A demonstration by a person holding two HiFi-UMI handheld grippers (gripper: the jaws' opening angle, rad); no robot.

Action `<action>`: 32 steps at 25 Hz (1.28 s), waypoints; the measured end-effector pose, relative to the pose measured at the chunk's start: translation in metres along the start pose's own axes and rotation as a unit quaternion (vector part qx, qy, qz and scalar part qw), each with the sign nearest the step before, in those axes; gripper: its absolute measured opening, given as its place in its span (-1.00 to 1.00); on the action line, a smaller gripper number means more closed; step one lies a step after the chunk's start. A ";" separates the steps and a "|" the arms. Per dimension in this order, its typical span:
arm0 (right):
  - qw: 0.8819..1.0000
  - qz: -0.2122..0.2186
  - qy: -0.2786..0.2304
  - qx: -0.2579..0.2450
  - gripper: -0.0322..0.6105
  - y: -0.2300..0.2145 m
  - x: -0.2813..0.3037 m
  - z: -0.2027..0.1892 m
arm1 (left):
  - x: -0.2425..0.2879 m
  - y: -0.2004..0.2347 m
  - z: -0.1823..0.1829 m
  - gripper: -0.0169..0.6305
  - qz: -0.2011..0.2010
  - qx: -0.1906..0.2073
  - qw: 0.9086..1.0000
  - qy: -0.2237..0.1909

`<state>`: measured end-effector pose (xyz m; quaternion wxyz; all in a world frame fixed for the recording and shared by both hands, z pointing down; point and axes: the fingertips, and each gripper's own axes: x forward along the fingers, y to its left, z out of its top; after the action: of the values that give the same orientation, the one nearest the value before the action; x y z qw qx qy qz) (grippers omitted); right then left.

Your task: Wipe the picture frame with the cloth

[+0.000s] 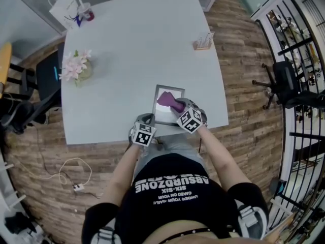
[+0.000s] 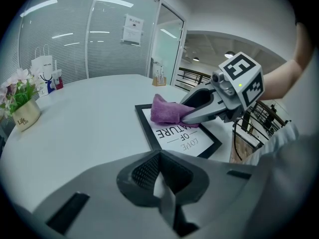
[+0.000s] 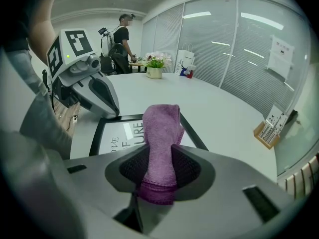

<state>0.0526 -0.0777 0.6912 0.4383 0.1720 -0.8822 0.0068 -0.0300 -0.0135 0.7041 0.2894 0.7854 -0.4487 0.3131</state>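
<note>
A black picture frame (image 1: 161, 117) with a printed white sheet lies flat near the table's front edge; it also shows in the left gripper view (image 2: 179, 133) and the right gripper view (image 3: 112, 133). My right gripper (image 1: 177, 107) is shut on a purple cloth (image 3: 160, 133), which hangs forward and rests on the frame's glass (image 2: 167, 109). My left gripper (image 1: 147, 119) is shut with nothing in it, its tip at the frame's near left edge, where the right gripper view also catches it (image 3: 113, 112).
A pot of pink flowers (image 1: 76, 67) stands at the table's left. A white paper bag (image 1: 63, 9) sits at the far left corner and a small wooden rack (image 1: 203, 41) at the far right. Chairs (image 1: 287, 83) and a floor cable (image 1: 68, 174) surround the table.
</note>
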 end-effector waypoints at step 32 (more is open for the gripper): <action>0.989 -0.013 -0.057 0.135 -0.45 0.056 -0.024 -0.018 | 0.001 0.003 -0.001 -0.90 0.016 0.012 1.000 -0.011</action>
<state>0.0629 -0.0145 0.6917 0.3601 0.2412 -0.8944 0.1107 -0.0330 -0.0146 0.7057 0.2704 0.7848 -0.4605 0.3146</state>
